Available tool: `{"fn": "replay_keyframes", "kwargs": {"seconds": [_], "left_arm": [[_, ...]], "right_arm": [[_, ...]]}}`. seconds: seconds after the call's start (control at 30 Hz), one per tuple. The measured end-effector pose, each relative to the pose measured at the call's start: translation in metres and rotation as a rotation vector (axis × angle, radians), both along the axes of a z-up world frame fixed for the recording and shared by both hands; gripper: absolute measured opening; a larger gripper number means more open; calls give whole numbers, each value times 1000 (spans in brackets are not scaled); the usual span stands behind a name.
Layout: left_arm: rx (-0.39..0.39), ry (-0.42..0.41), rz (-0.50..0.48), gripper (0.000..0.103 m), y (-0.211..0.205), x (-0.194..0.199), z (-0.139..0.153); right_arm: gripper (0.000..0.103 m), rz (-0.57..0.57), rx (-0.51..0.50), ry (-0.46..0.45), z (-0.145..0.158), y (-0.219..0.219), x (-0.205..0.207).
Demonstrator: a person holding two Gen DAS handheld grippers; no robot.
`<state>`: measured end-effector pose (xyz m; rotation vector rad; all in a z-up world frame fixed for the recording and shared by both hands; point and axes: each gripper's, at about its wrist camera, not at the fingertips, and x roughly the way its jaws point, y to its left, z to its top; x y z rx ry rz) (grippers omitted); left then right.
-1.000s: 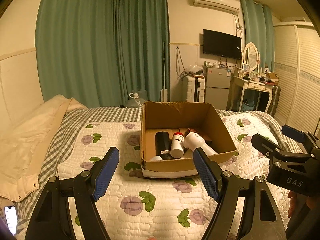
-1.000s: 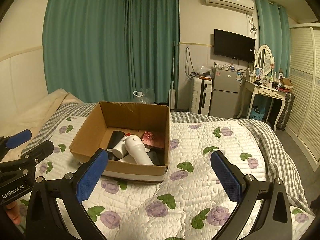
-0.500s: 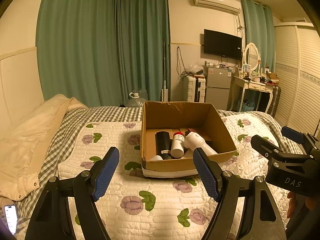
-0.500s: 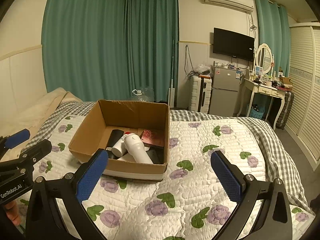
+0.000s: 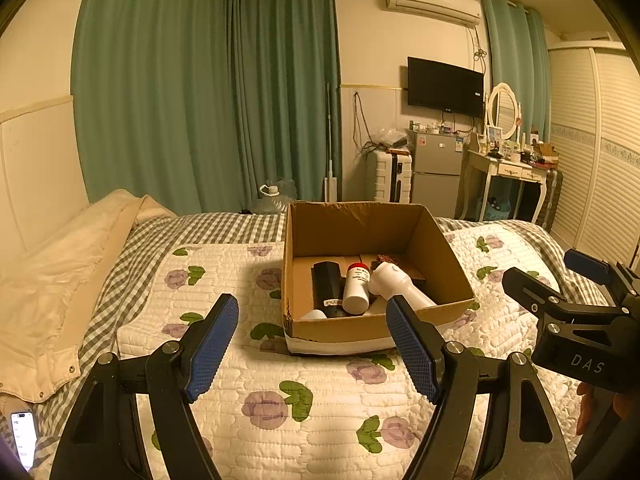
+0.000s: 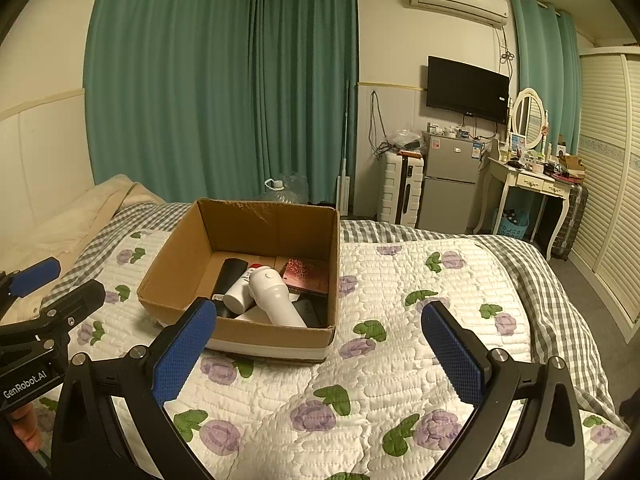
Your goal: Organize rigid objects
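An open cardboard box stands on the bed's floral quilt; it also shows in the right wrist view. Inside lie a black cylinder, a white bottle with a red cap, a large white bottle and a dark red patterned box. My left gripper is open and empty, held above the quilt just in front of the box. My right gripper is open and empty, in front of the box and to its right.
A cream duvet lies at the bed's left. A phone lies at the lower left. Beyond the bed stand a suitcase, a small fridge and a dressing table. Teal curtains hang behind.
Both views have shifted only slightly; the box and its contents have not moved. Both grippers stay open.
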<state>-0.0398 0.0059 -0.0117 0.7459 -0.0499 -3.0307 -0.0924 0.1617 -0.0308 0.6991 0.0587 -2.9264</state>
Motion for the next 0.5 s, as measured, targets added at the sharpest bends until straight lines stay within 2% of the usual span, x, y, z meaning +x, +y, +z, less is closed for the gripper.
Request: {"fn": "replay_keyframes", "kwargs": {"seconds": [0.5], "left_arm": [[-8,-6,6,79,-3,-3,-4]], "right_arm": [[103,-2,5,-7,-2,0,-2]]}}
